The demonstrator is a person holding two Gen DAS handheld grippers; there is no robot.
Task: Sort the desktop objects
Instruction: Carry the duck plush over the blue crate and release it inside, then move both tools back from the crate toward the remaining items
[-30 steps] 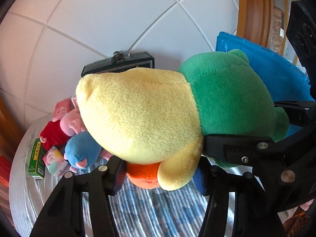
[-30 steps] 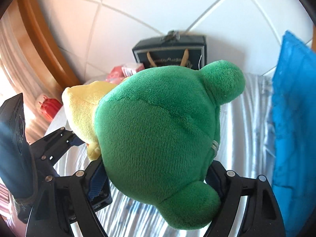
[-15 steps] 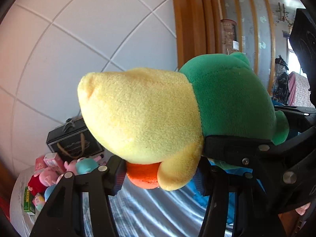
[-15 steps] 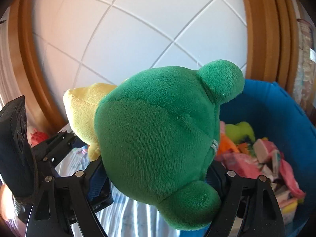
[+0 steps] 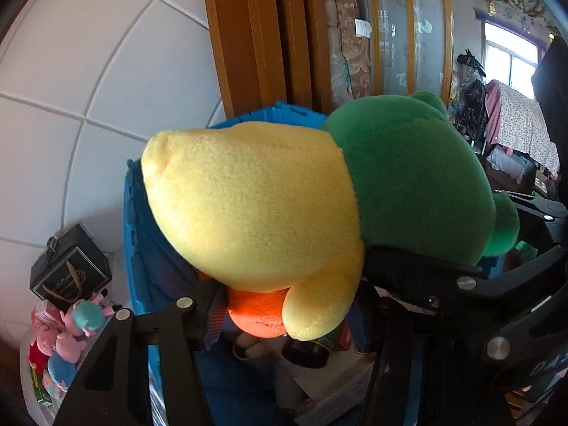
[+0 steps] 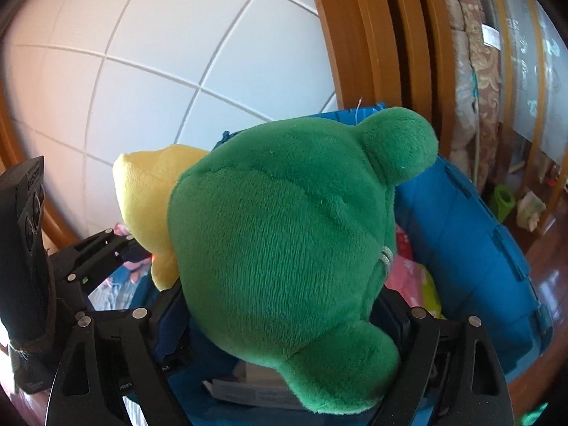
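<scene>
Plush fills both views: we hold a green and yellow plush toy [image 5: 319, 206] between our two claws, above the blue plastic crate [image 6: 472, 248]. Our left claw [image 5: 287, 305] is closed on the yellow end, its fingers [image 5: 198, 305] pressed in beside the toy's orange foot [image 5: 257, 314]. Our right claw [image 6: 284, 319] grips the green end, with the plush bulging out between its two fingers [image 6: 415, 323]. In the left wrist view we see the right claw's black frame reaching in from the right side against the green part. Inside the crate below the toy lie packets and boxes, pink ones among them, though most are hidden by the plush. Off to the left, on the surface [image 5: 30, 387], sit a dark gift box [image 5: 71, 269] and a cluster of small pig plushies [image 5: 71, 333], well apart from the crate's opening. Behind stands a white tiled wall [image 6: 159, 53] and a wooden door frame [image 6: 372, 35].
</scene>
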